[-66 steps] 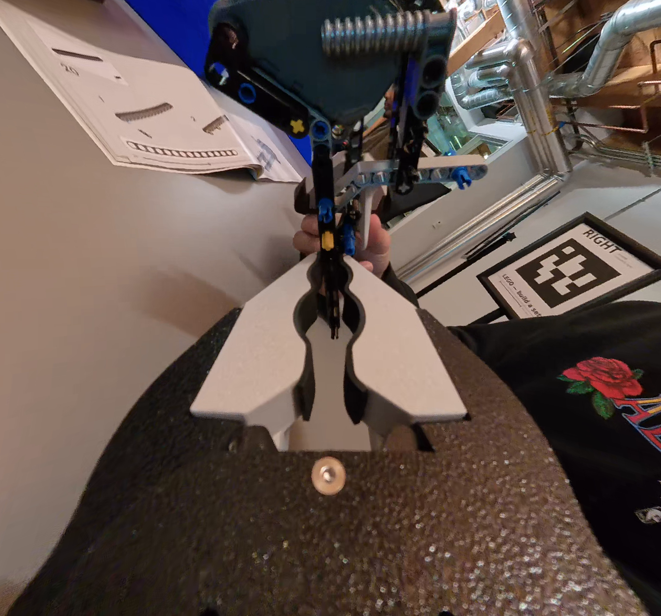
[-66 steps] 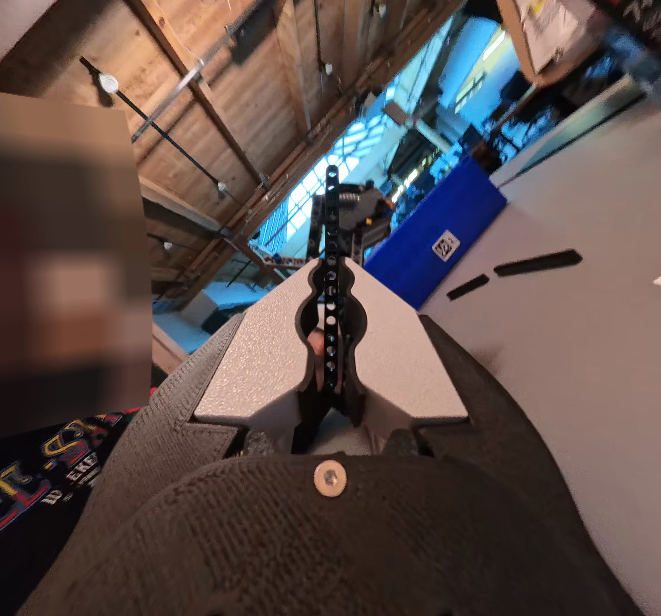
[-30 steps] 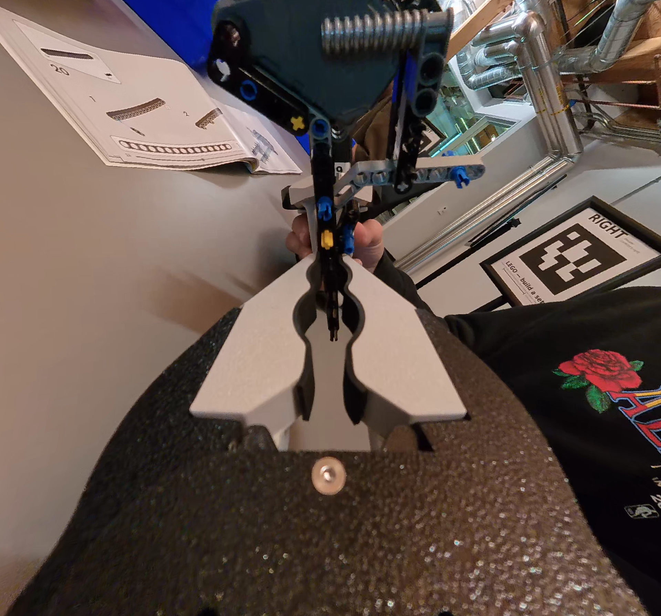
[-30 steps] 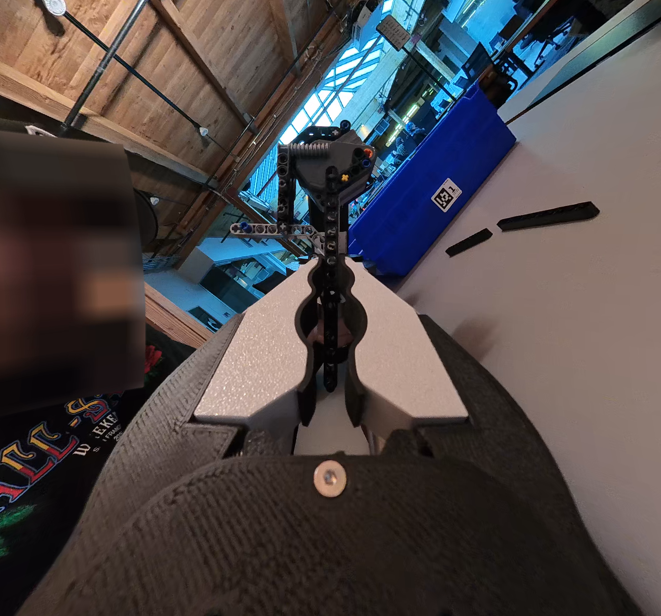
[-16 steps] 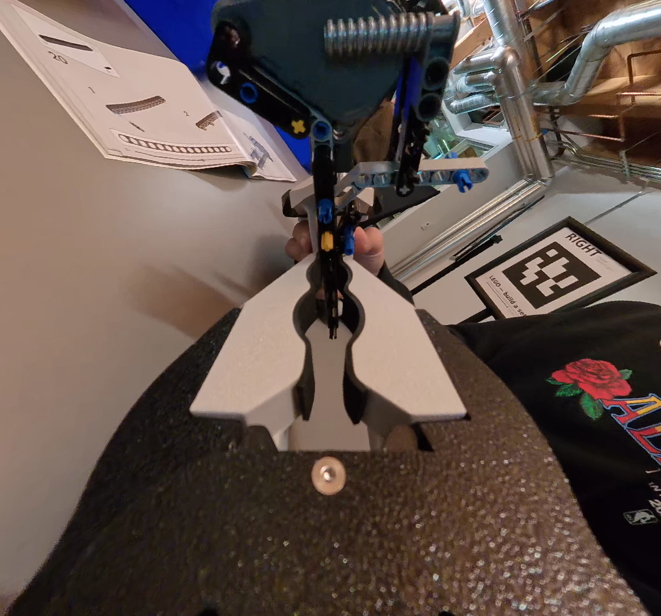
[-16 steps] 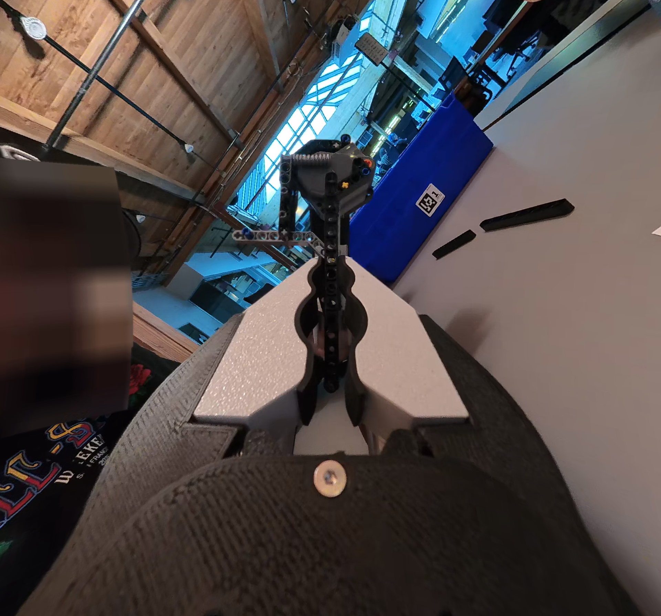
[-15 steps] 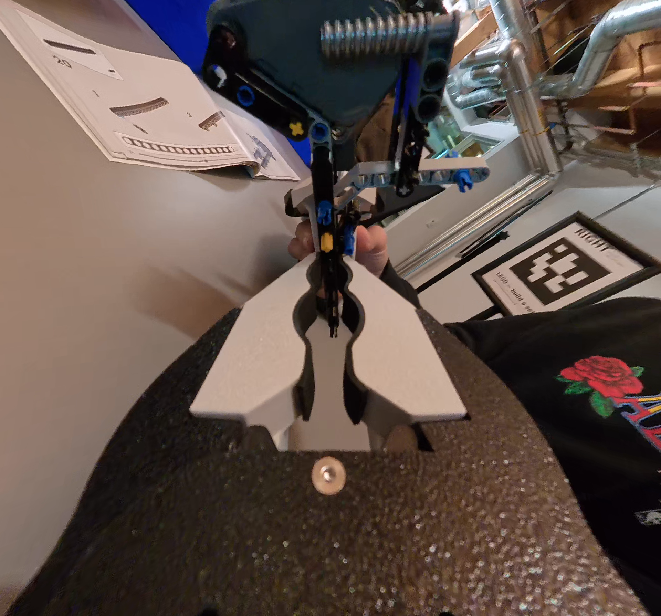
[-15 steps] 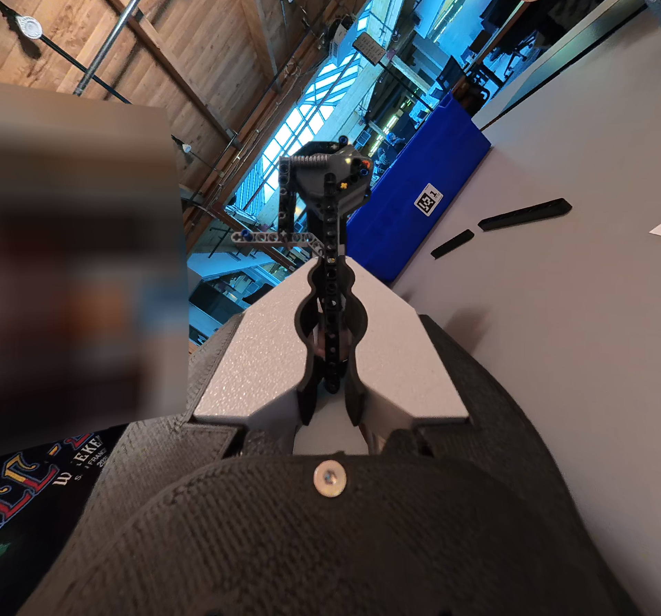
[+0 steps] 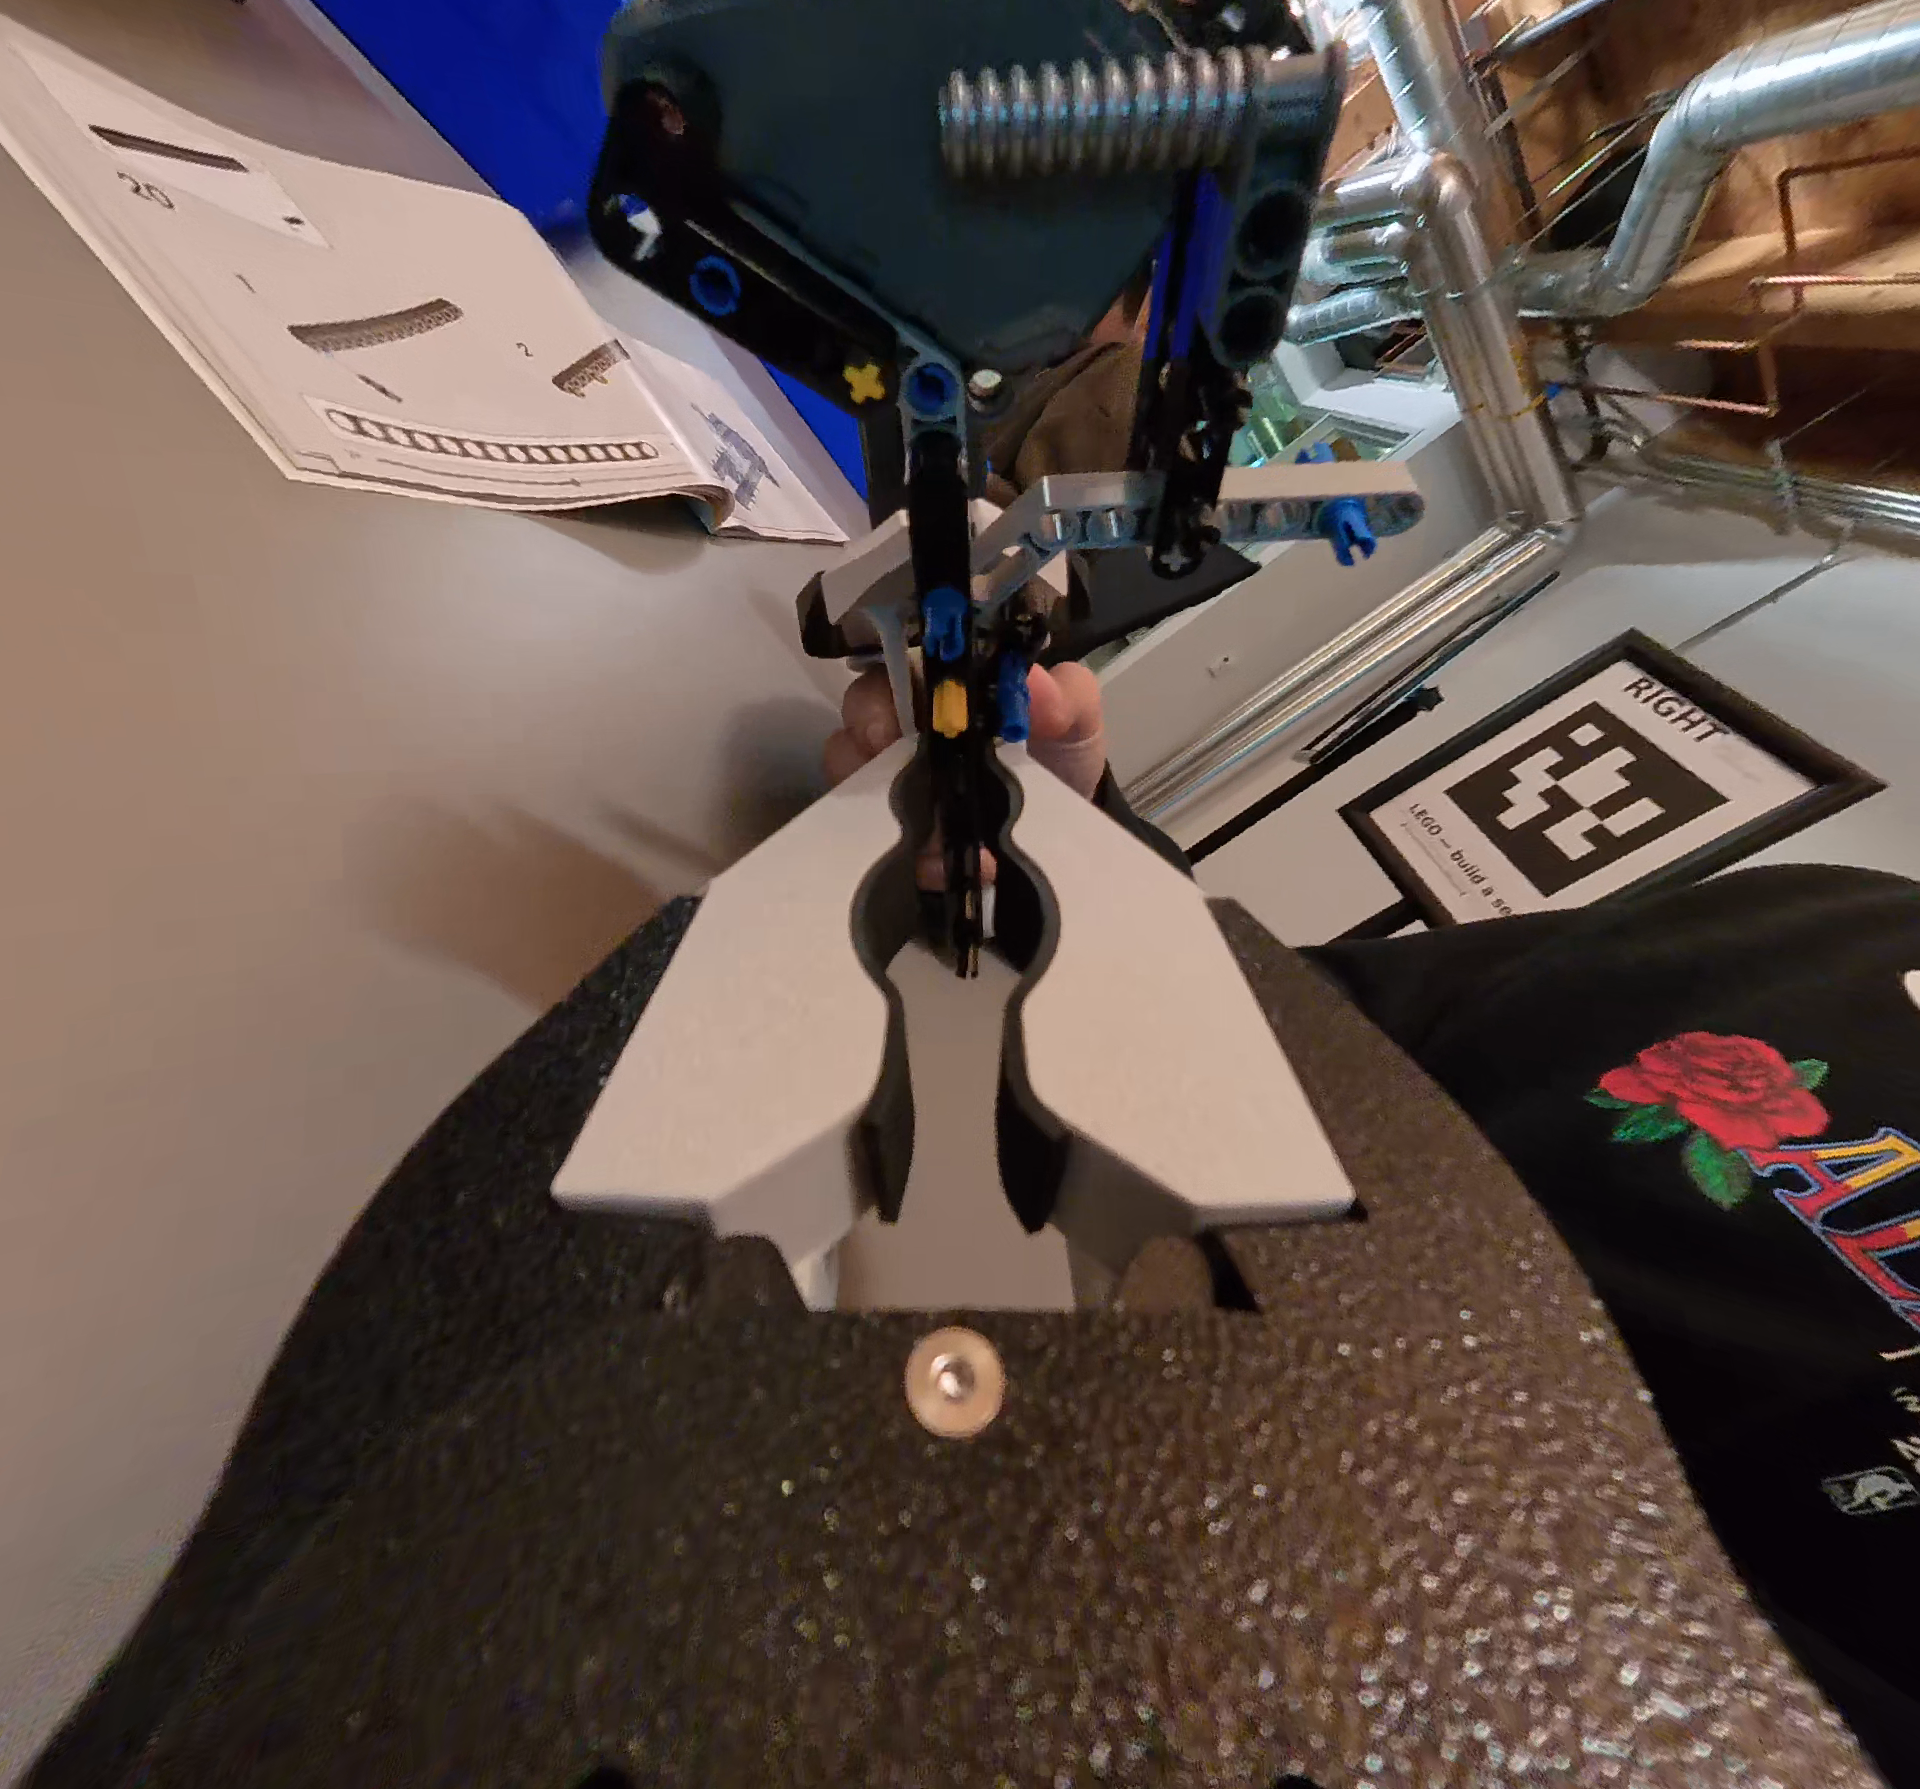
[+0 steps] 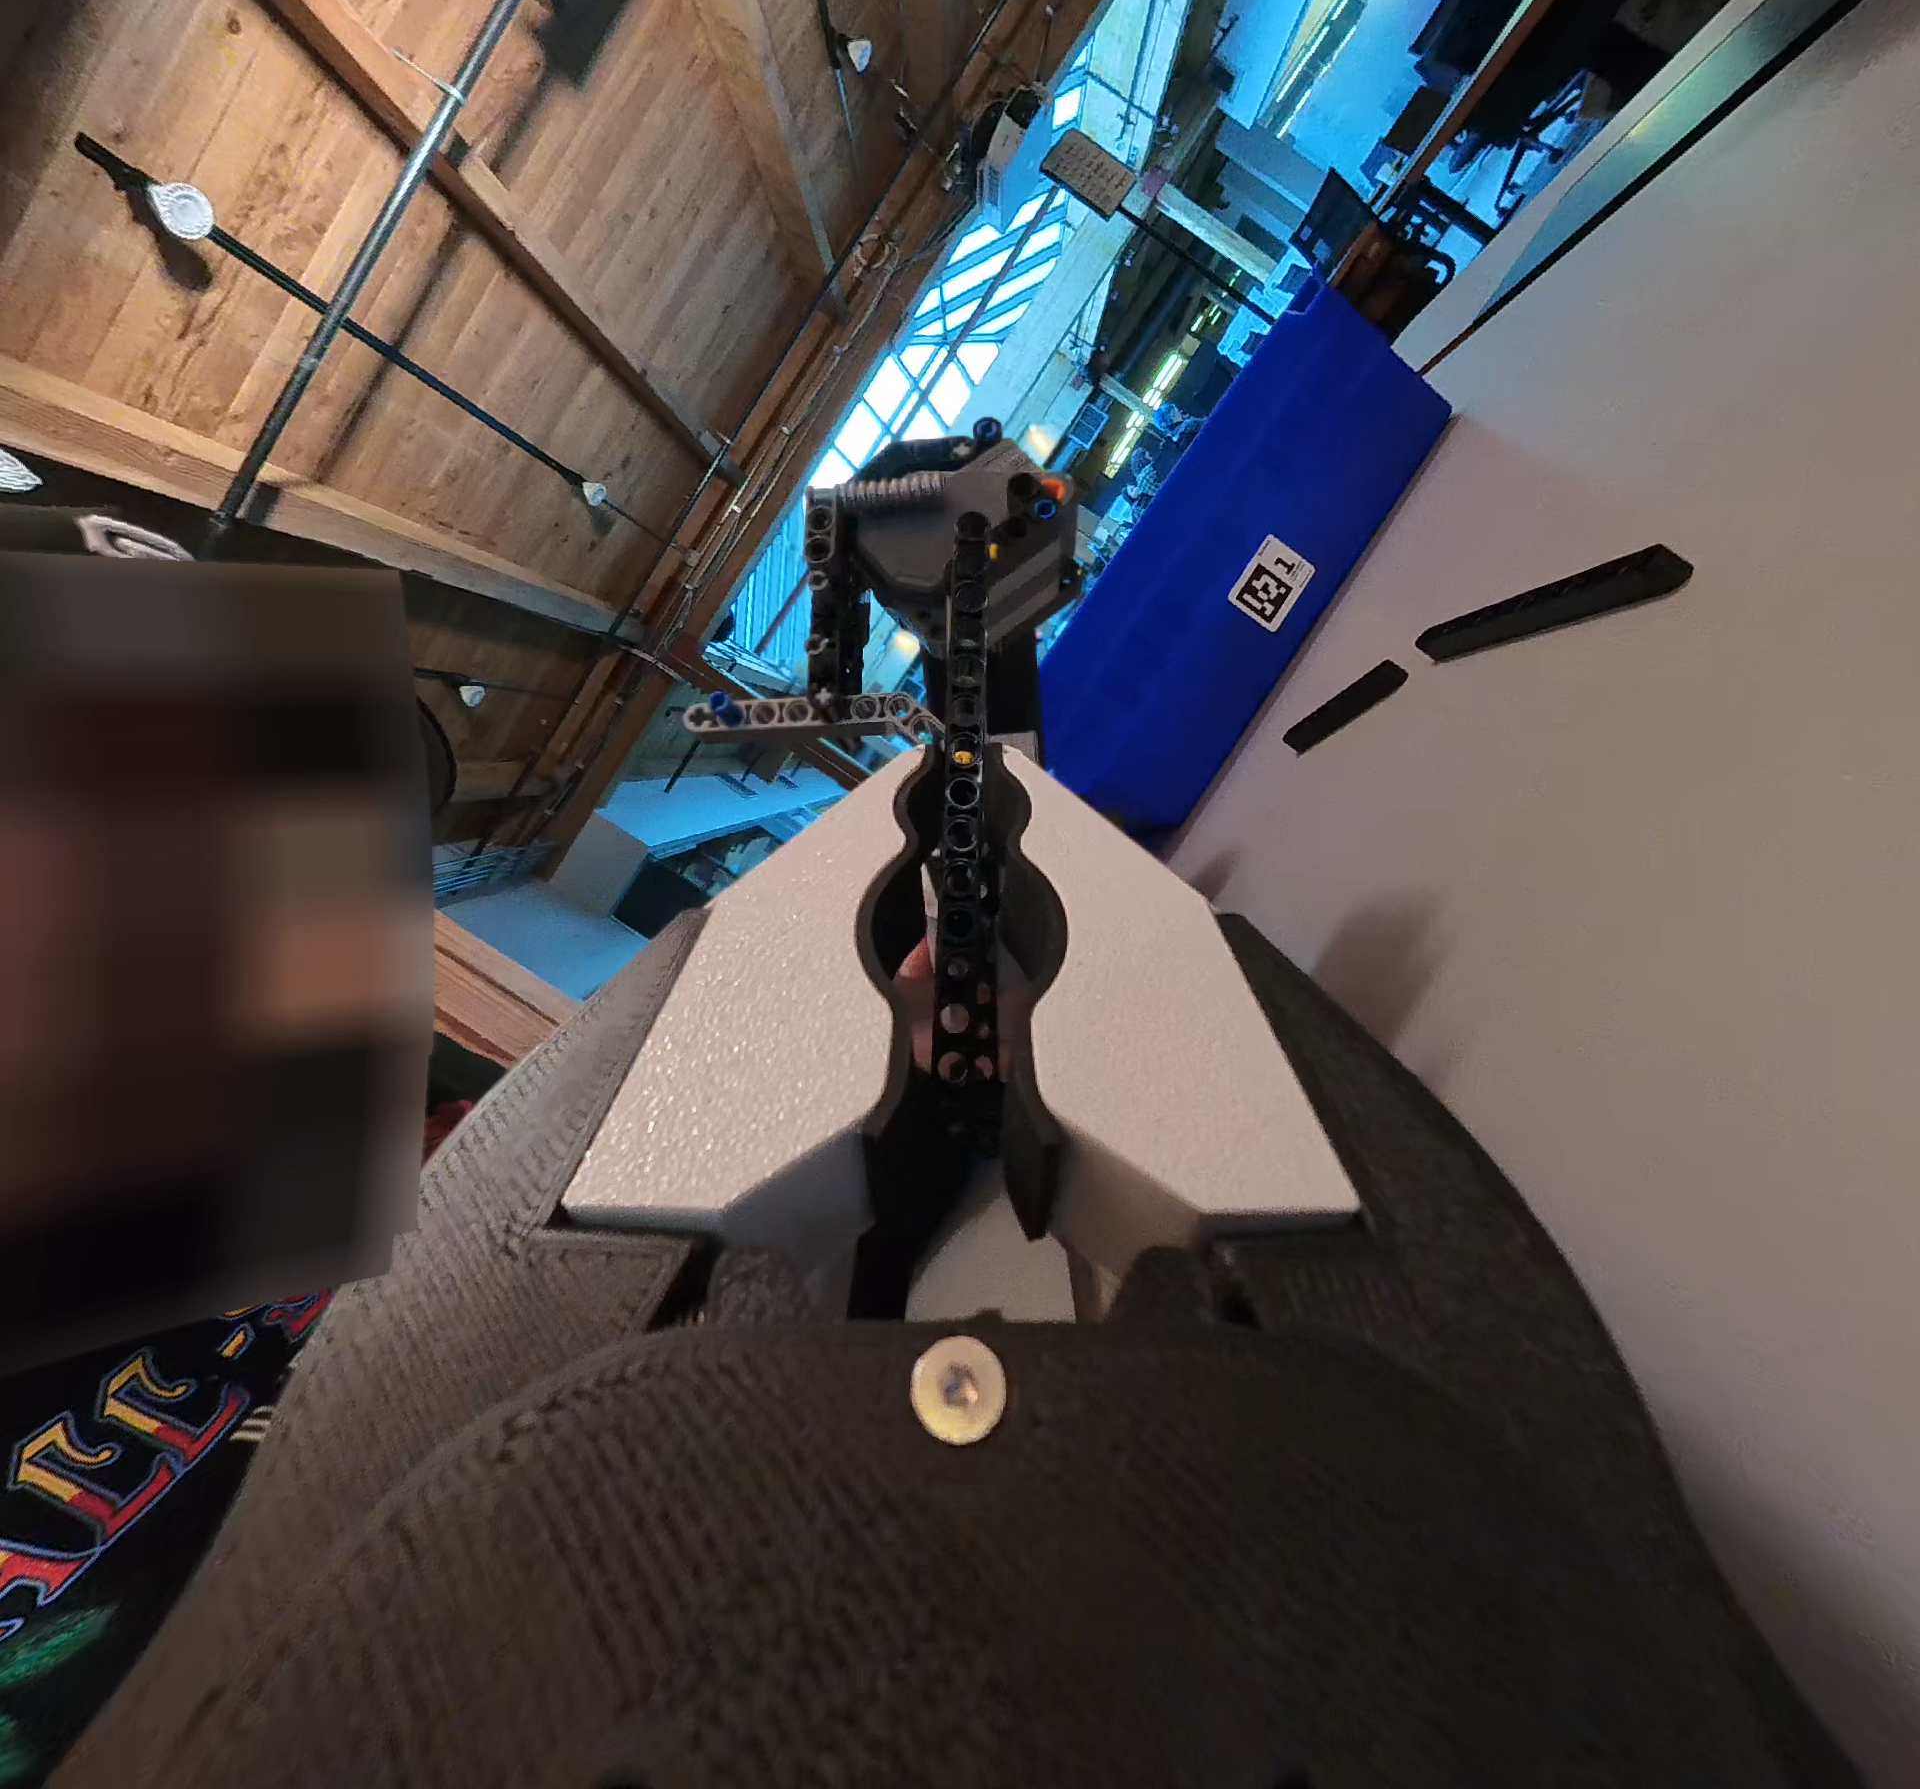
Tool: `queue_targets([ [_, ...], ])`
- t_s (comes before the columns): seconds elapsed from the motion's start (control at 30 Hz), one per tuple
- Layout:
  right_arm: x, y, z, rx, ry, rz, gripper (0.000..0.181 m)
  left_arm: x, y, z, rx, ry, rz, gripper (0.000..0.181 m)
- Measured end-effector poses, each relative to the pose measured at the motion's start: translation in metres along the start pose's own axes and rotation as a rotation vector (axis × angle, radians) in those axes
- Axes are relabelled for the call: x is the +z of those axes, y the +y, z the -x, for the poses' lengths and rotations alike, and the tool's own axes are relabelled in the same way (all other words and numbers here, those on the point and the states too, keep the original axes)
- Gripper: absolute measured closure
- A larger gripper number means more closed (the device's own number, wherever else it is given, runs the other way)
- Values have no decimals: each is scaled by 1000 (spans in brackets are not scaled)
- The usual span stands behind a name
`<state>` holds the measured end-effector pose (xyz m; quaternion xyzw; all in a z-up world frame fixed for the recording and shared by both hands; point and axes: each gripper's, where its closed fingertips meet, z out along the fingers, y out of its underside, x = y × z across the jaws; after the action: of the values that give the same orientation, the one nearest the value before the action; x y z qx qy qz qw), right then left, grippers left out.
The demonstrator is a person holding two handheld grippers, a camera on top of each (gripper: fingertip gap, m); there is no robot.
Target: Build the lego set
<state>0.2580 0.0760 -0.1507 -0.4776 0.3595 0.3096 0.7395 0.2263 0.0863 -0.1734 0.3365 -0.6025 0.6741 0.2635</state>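
1. Left claw [image 9: 961,840]: closed on lower end of black Technic beam [image 9: 940,534], near the blue and yellow pins.
2. Right claw [image 10: 961,866]: clamped on the same beam [image 10: 964,804] from the opposite side; row of round holes visible between the jaws.
3. Beam long axis in line with both claws; assembly [image 9: 935,150] straight ahead of each, held off the counter [image 9: 260,752]. Left nearer to it.
4. Assembly: dark grey hard-plastic housing, ribbed grey worm gear [image 9: 1091,113], light grey cross beam [image 9: 1226,511] with blue pin at tip.
5. Loose parts: two black beams, long [image 10: 1553,601] and short [image 10: 1345,705], flat on the matte counter, off to the right, well apart from both claws. Right nearer, judging by view.
6. Open instruction booklet [image 9: 343,357] and blue bin [image 10: 1226,586] further back.
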Motion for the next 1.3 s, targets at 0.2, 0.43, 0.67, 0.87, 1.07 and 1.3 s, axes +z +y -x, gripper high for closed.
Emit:
queue_targets([
  [0.2,-1,-3,-1,4,7,-18,174,2,-4,2,86,-43,-25,176],
  [0.43,-5,-10,-3,-28,38,-72,175,9,-9,1,-23,-11,-108,177],
  [0.67,-6,-17,-5,-33,54,-122,174,16,-11,3,-124,5,-177,177],
  [0.87,-9,-22,-1,-19,23,-154,173,21,-17,0,97,-140,-184,176],
  [1.07,-7,-20,-5,-31,57,-142,174,20,-13,7,23,-116,-189,177],
  [1.3,-5,-19,-2,-37,38,-135,174,21,-12,0,-140,30,-205,177],
])
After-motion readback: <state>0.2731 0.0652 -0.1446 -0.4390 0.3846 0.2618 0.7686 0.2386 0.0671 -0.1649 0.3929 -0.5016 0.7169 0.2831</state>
